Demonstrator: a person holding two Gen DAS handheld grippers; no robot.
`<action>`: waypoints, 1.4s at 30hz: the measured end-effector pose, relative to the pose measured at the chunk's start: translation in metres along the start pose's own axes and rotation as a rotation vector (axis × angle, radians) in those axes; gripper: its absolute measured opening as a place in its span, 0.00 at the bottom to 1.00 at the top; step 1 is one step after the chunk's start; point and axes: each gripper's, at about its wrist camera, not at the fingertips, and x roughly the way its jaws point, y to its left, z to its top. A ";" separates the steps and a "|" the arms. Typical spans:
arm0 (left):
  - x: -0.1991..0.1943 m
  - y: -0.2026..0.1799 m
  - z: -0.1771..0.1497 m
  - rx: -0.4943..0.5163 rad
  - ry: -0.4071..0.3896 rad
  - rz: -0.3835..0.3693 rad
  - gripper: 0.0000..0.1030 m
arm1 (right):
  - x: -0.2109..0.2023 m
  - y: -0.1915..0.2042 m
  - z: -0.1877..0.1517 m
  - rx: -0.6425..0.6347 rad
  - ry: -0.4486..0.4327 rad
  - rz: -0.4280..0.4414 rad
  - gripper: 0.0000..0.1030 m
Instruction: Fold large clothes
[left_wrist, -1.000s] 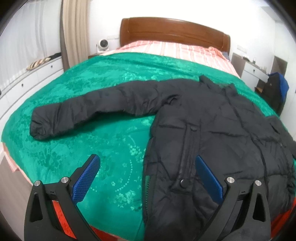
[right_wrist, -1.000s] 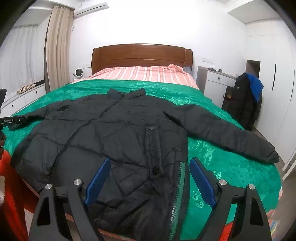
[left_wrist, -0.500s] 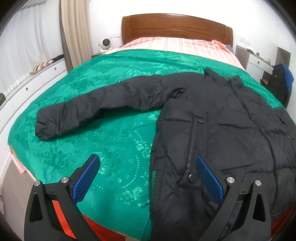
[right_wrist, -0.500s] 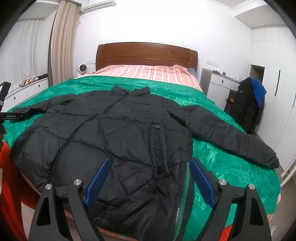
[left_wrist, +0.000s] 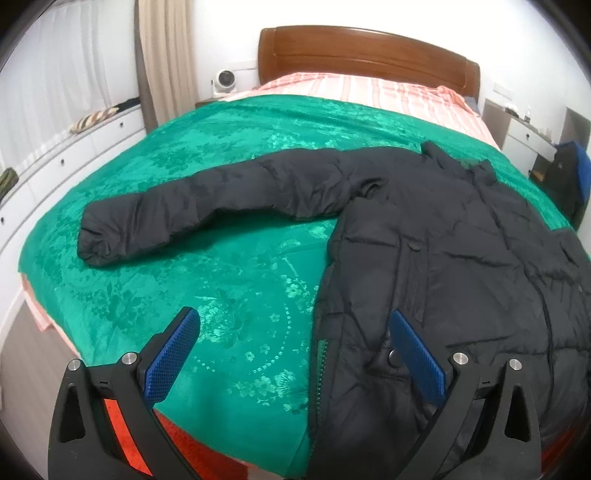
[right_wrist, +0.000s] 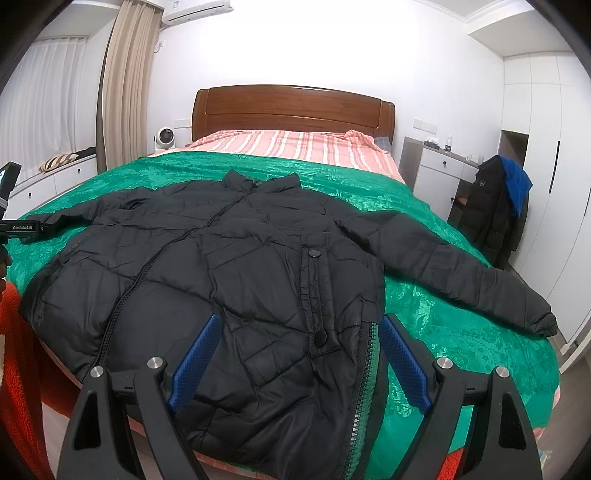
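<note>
Both cameras have pulled back and risen slightly, so the black jacket (right_wrist: 236, 266) (spread flat, sleeves out, on the green bedspread (left_wrist: 221, 288)) shows more fully, with left gripper (left_wrist: 295, 350) and right gripper (right_wrist: 299, 354) wide and empty, folding unstarted.

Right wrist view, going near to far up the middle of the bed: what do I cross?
Open right tongs → black puffer jacket → green patterned bedspread → pink striped sheet → brown wooden headboard.
</note>
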 end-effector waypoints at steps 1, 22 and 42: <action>0.000 0.000 0.000 -0.001 0.001 0.000 0.99 | 0.000 0.000 0.000 0.000 0.000 0.000 0.84; 0.000 0.000 -0.001 -0.008 0.002 0.012 0.99 | 0.001 0.000 0.000 0.007 -0.004 0.000 0.84; 0.000 0.001 0.000 -0.018 0.003 0.021 0.99 | 0.002 0.002 0.000 0.001 0.002 0.003 0.84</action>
